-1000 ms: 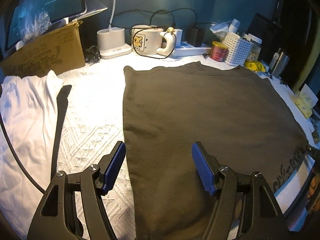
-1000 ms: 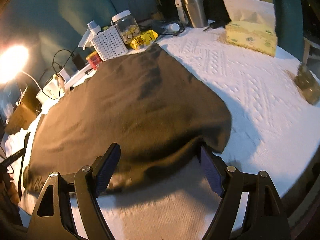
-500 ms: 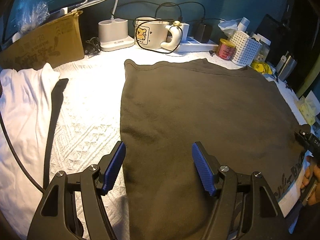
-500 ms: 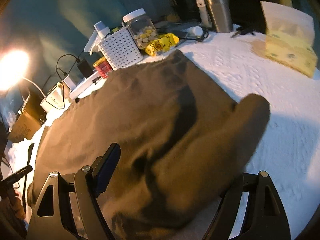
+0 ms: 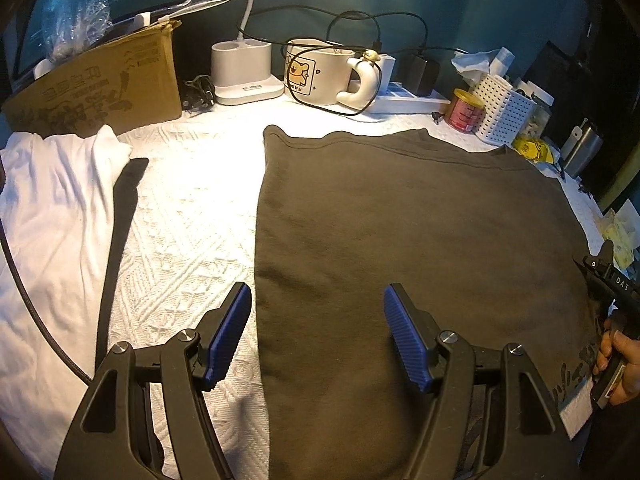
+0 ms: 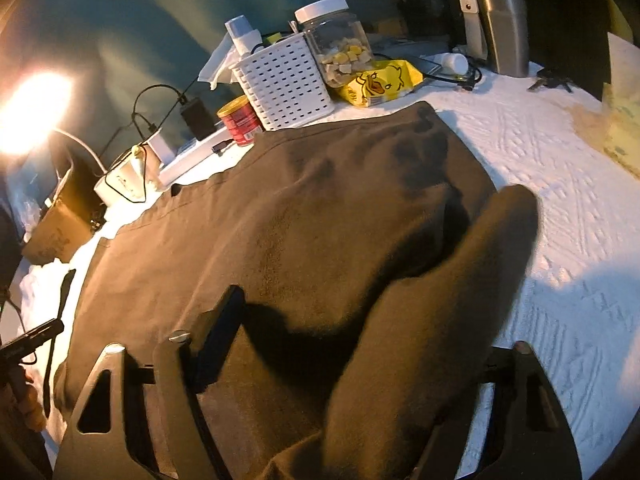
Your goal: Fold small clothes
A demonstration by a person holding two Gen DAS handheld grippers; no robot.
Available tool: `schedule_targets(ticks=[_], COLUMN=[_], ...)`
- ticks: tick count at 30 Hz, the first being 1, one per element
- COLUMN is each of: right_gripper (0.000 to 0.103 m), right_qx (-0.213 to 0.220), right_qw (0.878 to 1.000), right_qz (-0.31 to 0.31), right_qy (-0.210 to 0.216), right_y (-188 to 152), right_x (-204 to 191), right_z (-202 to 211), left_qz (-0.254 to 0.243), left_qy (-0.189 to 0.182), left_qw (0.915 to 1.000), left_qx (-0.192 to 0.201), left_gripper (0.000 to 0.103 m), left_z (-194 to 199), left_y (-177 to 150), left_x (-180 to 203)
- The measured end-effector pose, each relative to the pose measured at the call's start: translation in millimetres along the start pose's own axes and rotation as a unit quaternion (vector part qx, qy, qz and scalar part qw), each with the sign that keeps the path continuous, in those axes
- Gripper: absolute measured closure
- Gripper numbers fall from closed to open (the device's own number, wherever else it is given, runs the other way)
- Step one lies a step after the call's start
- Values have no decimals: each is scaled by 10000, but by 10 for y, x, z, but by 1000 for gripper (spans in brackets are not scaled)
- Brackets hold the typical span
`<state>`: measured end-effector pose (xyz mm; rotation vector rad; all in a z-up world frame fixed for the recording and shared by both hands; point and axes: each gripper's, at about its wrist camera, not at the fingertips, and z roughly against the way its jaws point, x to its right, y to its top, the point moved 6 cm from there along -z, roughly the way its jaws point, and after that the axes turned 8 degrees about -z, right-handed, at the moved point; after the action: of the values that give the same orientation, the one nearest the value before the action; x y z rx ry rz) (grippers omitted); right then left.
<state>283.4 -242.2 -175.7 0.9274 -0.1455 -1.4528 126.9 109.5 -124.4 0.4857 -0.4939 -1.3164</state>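
A dark brown shirt [image 5: 400,232] lies flat on the white textured table cover [image 5: 188,220]. My left gripper [image 5: 318,334] hovers open over the shirt's left edge; one blue pad is over the white cover, the other over the cloth, and nothing is held. In the right wrist view the shirt [image 6: 280,220] has a raised fold of sleeve [image 6: 440,300] draped over my right gripper's [image 6: 340,360] right finger, hiding it. Those jaws are closing with cloth between them, and the left finger [image 6: 220,332] still stands apart from the fold. A hand [image 5: 616,360] holds that gripper's handle.
A white garment [image 5: 52,220] and a black strap [image 5: 120,220] lie at the left. Along the back stand a cardboard box [image 5: 100,84], mug [image 5: 316,76], red can [image 5: 464,110], white basket [image 6: 284,80], jar [image 6: 336,40], yellow packet [image 6: 380,80] and steel tumbler [image 6: 504,20].
My right gripper slid in under the shirt's right edge; the sleeve rose and folded over its right finger, and the jaws narrowed. It also came into sight in the left view. The left gripper barely shifted.
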Motion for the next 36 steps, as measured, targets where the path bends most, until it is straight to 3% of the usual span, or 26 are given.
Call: schedule_targets(ticks=[1,4,11,20,29,36], right_gripper=[70,77,81,81,81,81], right_qx=[-70,-96,134,330,357,180], right_qw=[9999,9988,9953,9917,9912,9806], right_qz=[-97,-303,-523,-145,900,1811], right_qy=[90,369,804,1235,907,729], right_y=[0,18,82,200,81,-220], right_x=[27,66,-13,-523,-1134,-1683], right_z=[-22,-18,147,324,298,99], left_qz=[8,29,-84,-31,10,74], left_qy=[0,-55,-37,-70,-83,-99], left_qw=[10000,10000,9999,9996,9989,9988], left_qx=[15,25,130,278,451,472], left_gripper=[34,34,34,34,34,34], left_z=[6,11,139,259,374,400], left_y=[1,-7,-38,-126,-182,-239], left_x=[-6,-9,-9,-82,-195,-283])
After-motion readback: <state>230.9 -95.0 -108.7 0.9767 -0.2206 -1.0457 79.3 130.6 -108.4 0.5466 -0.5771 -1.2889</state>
